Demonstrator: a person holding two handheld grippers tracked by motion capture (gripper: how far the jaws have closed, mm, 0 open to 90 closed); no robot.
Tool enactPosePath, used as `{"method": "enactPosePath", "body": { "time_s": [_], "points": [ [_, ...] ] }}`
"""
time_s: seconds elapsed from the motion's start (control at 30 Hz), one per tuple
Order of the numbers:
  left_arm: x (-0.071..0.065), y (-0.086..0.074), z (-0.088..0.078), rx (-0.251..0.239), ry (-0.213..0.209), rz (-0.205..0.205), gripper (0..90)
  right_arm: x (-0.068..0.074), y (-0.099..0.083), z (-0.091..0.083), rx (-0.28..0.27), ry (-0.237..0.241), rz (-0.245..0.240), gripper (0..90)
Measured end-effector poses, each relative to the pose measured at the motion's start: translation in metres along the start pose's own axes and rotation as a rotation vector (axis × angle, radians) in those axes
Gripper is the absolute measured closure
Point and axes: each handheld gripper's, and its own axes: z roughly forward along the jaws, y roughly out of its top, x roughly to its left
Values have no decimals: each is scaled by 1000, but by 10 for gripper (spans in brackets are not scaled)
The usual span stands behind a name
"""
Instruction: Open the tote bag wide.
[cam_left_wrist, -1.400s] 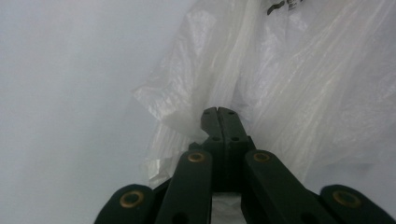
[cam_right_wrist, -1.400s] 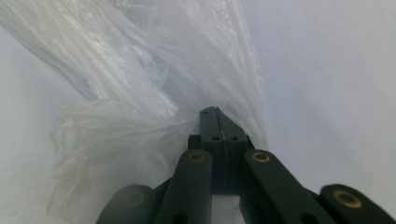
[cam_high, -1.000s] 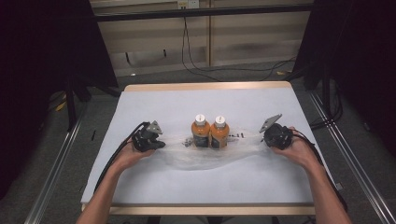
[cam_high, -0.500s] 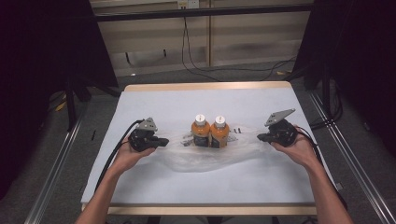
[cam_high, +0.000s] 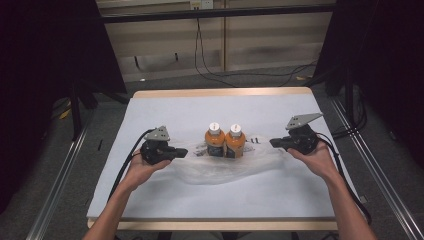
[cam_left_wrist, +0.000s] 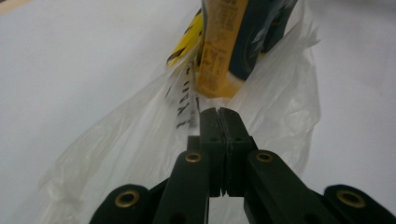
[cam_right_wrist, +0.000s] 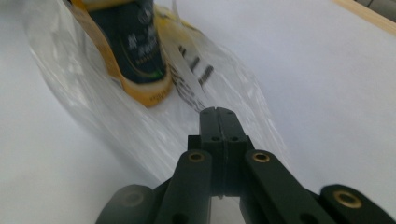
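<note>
Two orange bottles (cam_high: 225, 141) stood upright, touching, inside a clear plastic bag (cam_high: 220, 167) near the middle of the white-covered table (cam_high: 165, 110). Left gripper (cam_high: 181, 152) pinched the bag's left edge, jaws pressed together on the film. Right gripper (cam_high: 274, 143) pinched the bag's right edge likewise. Bottles sat between both grippers.

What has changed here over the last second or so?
Both grippers, left gripper and right gripper, have lifted and drawn slightly apart, each clamped on an edge of the plastic bag, pulling it up and wider. The two orange bottles stayed standing together on the table.
</note>
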Motion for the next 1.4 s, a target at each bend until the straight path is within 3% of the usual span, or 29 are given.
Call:
{"method": "enactPosePath", "body": {
  "time_s": [0.13,0.27,0.4,0.5,0.73,0.87,1.07,1.2,1.27,1.3,1.4],
  "points": [
    [-6,2,4,-12,-2,6,894,3,3,4,-20,17,14,900],
    [-12,5,12,-40,-15,-18,892,7,6,9,-26,33,10,900],
    [-17,7,19,-10,-32,-1,883,16,14,17,-26,60,-11,900],
    [-20,9,25,-18,-45,-2,888,20,19,26,-16,71,-20,900],
    [-27,21,35,-64,-63,-4,900,12,24,33,-13,76,-4,900],
    [-33,28,44,-58,-68,10,900,12,32,36,-35,88,-11,900],
    [-45,37,59,-63,-88,32,900,9,39,53,-27,106,-8,900],
    [-50,48,71,-83,-72,31,900,9,44,62,-22,120,-8,900],
    [-50,50,74,-73,-83,29,900,9,46,64,-23,124,-6,900],
    [-52,51,77,-58,-58,37,900,7,47,69,-24,132,-6,900],
    [-54,48,85,-34,-56,47,900,4,45,79,-10,144,11,900]
  ]
}}
